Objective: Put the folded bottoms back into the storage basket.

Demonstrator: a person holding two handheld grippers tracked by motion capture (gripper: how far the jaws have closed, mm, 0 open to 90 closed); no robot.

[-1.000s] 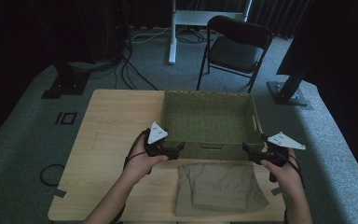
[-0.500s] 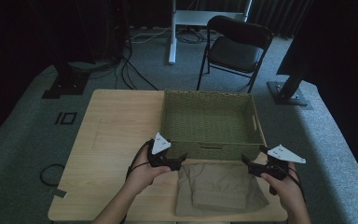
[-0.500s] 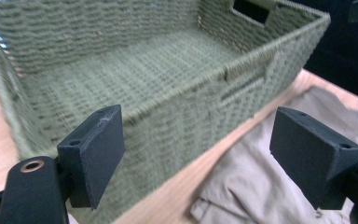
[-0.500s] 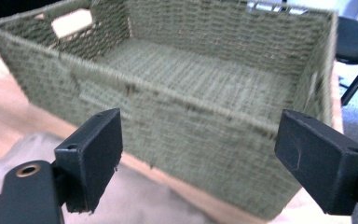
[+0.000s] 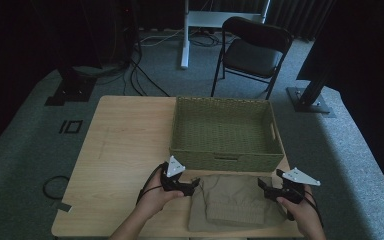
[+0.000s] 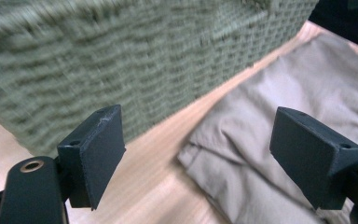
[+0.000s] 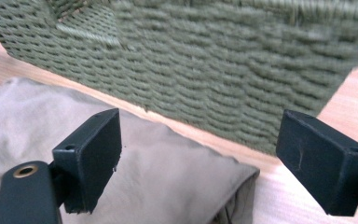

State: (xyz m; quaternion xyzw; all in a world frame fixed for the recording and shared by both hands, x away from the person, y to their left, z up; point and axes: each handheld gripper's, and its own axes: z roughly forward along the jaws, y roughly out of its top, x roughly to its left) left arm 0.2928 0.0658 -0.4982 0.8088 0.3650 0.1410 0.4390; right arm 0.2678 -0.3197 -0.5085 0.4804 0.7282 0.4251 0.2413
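A folded khaki garment [image 5: 235,202] lies flat on the wooden desk [image 5: 125,145], low in the middle of the high view, just in front of the woven green basket [image 5: 225,132] that sits at the centre of the frame. The cloth's far edge runs close along the basket's near wall with a thin strip of bare wood between them.

The left gripper [image 5: 192,185] sits low and left of centre in the high view, held in the person's left hand [image 5: 155,197], its tips at the garment's left edge. In the left gripper view its jaws stand wide apart with nothing between the pads; the garment's upper left corner [image 6: 242,154] lies on the wood below and between them, toward the right of that frame, and the basket wall [image 6: 121,60] fills the upper left, blurred.

The right gripper [image 5: 264,187] is at the lower right of the high view, in the person's right hand [image 5: 300,215], at the garment's right edge. In the right gripper view its jaws are also spread wide and empty; the cloth [image 7: 158,172] spreads across the lower left of that frame, its corner ending near the lower middle, and the basket's weave [image 7: 223,70] crosses the top.

Whether either gripper touches the cloth I cannot tell. A black folding chair [image 5: 252,52] stands on the carpet beyond the desk, in the upper middle of the high view.
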